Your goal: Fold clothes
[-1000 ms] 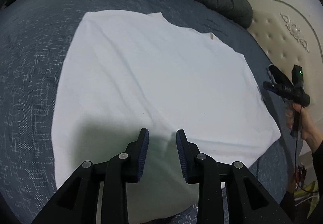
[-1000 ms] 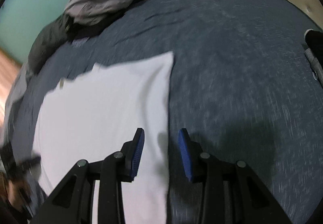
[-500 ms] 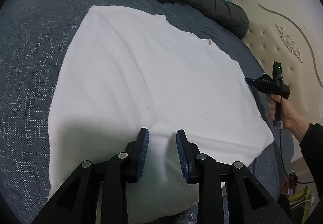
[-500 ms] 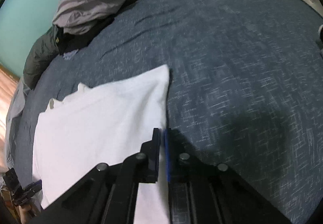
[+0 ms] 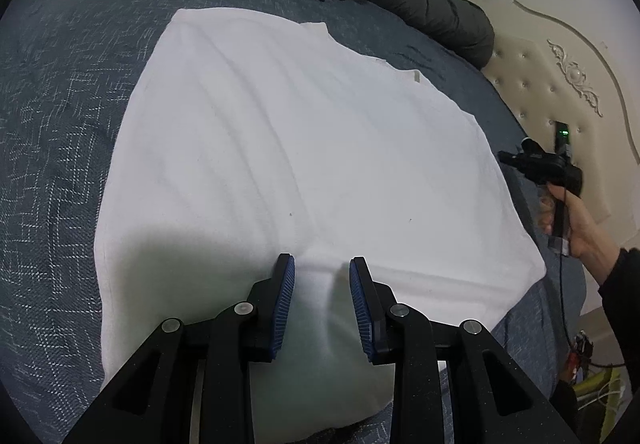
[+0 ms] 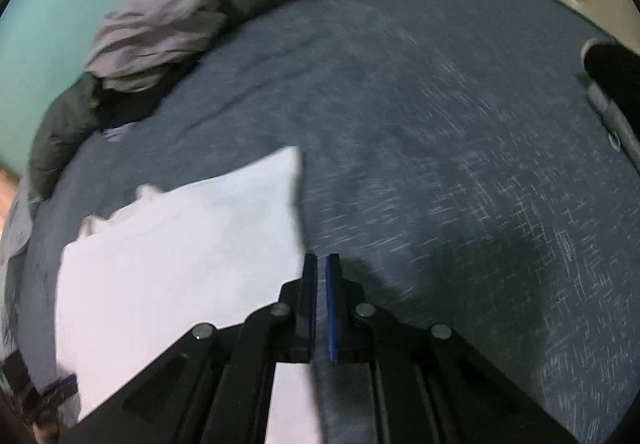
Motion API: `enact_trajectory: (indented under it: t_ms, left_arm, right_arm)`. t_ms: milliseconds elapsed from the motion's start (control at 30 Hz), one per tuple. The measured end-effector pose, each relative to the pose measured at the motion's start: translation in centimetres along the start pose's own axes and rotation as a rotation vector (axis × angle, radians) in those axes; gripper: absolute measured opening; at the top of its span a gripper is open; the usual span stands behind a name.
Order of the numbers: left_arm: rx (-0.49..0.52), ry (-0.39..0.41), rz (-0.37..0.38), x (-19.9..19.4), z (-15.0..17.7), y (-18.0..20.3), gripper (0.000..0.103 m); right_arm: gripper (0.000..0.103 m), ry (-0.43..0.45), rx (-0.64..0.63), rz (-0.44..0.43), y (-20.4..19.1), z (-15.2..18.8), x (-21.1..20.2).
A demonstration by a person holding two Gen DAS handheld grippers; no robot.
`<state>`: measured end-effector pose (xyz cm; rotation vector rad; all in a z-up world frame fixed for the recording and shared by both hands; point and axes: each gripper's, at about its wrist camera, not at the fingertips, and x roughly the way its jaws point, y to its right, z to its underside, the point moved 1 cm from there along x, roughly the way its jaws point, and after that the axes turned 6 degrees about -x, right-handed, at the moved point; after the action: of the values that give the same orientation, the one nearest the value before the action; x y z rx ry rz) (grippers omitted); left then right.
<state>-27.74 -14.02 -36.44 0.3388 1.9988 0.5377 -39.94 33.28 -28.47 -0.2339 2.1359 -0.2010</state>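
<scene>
A white shirt [image 5: 304,172] lies flat on the blue bed [image 5: 52,164]. The left gripper [image 5: 322,272] is low over the shirt's near edge, jaws wide apart, holding nothing. The right gripper [image 6: 321,268] has its jaws almost closed at the shirt's side edge; I cannot tell if cloth is pinched. Gray clothes [image 6: 156,32] are piled far back.

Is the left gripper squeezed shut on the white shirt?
No, the left gripper is open, its two blue fingers apart above the white shirt.
</scene>
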Motion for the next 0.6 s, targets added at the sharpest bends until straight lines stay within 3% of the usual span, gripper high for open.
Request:
enact_trajectory:
  t_ms: [200, 300, 500, 600]
  left_arm:
    - [-0.01, -0.014, -0.04, -1.0, 0.2, 0.2, 0.033]
    - [-0.028, -0.015, -0.059, -2.0, 0.8, -0.4, 0.039]
    - [-0.066, -0.019, -0.094, -3.9, 2.1, -1.7, 0.04]
    - [-0.085, -0.021, -0.111, -4.8, 2.8, -2.4, 0.047]
  right_arm:
    - [0.004, -0.042, -0.104, -0.161, -6.6, 3.8, -1.8]
    - [0.004, -0.061, -0.111, -0.232, -9.2, 6.0, -2.3]
    - [0.004, -0.105, -0.148, -0.34, -15.2, 10.8, -2.7]
    - [0.004, -0.138, -0.177, -0.388, -18.5, 12.6, -2.3]
